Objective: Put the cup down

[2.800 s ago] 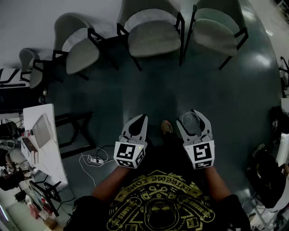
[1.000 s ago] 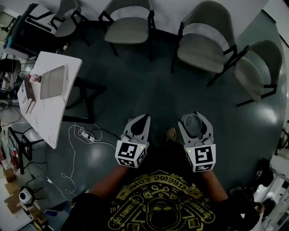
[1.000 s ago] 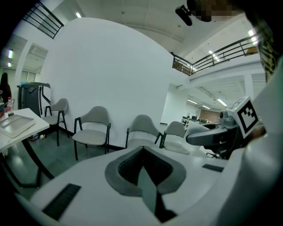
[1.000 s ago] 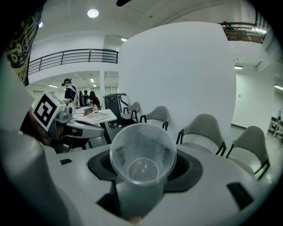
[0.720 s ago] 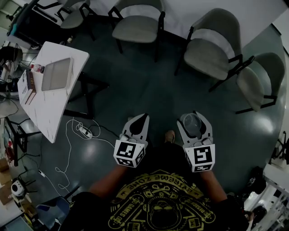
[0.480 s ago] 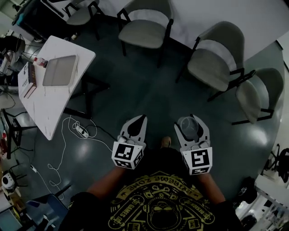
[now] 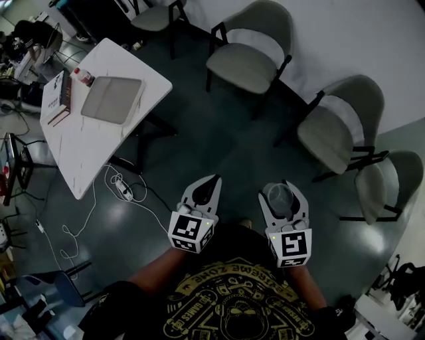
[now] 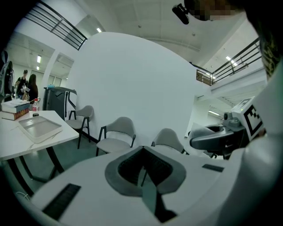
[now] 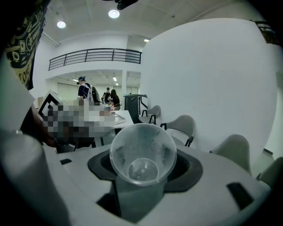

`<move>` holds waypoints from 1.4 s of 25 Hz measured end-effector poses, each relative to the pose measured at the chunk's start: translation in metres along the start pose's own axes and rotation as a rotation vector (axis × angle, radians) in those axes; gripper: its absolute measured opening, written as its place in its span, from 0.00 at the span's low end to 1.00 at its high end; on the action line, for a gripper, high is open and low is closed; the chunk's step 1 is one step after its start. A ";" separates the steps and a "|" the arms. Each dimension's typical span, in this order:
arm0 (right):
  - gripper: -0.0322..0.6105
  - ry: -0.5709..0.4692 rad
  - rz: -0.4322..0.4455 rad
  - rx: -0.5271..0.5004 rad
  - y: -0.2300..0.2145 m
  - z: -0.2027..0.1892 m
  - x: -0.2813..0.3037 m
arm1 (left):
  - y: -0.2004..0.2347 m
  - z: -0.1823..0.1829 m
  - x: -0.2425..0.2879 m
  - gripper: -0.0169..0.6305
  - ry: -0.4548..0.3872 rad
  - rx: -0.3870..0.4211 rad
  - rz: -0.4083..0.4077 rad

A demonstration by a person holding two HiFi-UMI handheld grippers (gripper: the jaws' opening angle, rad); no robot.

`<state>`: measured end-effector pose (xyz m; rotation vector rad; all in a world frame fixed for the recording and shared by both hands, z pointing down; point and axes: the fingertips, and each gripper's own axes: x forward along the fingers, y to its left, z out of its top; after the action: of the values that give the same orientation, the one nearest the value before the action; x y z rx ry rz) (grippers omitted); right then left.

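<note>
Room: dark teal floor (image 7: 219, 153) and a white wall (image 7: 372, 40).

Furniture: one white table (image 7: 86, 159) at the left. Four grey padded chairs with dark legs stand along the wall: first (image 7: 156, 14), second (image 7: 249, 60), third (image 7: 335, 129), fourth (image 7: 385, 189).

On the table: one pale shallow tray (image 7: 113, 99), bare inside; one short stack of books (image 7: 58, 99) just beside it; one small bottle with a red cap (image 7: 83, 77) near the books.

On the floor: one white power strip (image 7: 124, 190) with a loose cable (image 7: 80, 229), beside the table's legs.

Containers: one clear plastic cup (image 9: 142, 152), empty, its mouth turned toward the right gripper's camera.

Grippers: two.
- The left gripper (image 7: 214, 179) has its jaws closed tip to tip, with nothing between them.
- The right gripper (image 7: 281, 189) has its jaws set wide and clamped on the cup's sides. The cup is held in the air over the floor, well apart from the table.
</note>
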<state>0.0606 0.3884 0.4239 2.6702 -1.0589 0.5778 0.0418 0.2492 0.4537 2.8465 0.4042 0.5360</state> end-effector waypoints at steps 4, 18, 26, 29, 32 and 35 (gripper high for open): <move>0.46 0.005 0.028 -0.005 0.009 0.015 0.029 | 0.026 0.014 0.005 0.04 -0.007 0.004 0.016; 0.46 -0.010 0.101 -0.074 0.075 0.081 0.121 | 0.135 0.058 -0.011 0.04 -0.052 0.000 0.073; 0.46 -0.028 0.157 -0.116 0.121 0.110 0.168 | 0.200 0.070 -0.036 0.04 -0.095 -0.019 0.142; 0.46 -0.023 0.193 -0.136 0.133 0.117 0.183 | 0.219 0.071 -0.044 0.04 -0.106 -0.040 0.188; 0.46 -0.015 0.226 -0.164 0.144 0.128 0.201 | 0.237 0.069 -0.052 0.04 -0.113 -0.059 0.243; 0.46 -0.019 0.307 -0.184 0.159 0.129 0.221 | 0.258 0.063 -0.061 0.04 -0.115 -0.087 0.315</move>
<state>0.1331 0.0968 0.4111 2.3767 -1.4653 0.4803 0.0694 -0.0218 0.4439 2.8521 -0.0882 0.4271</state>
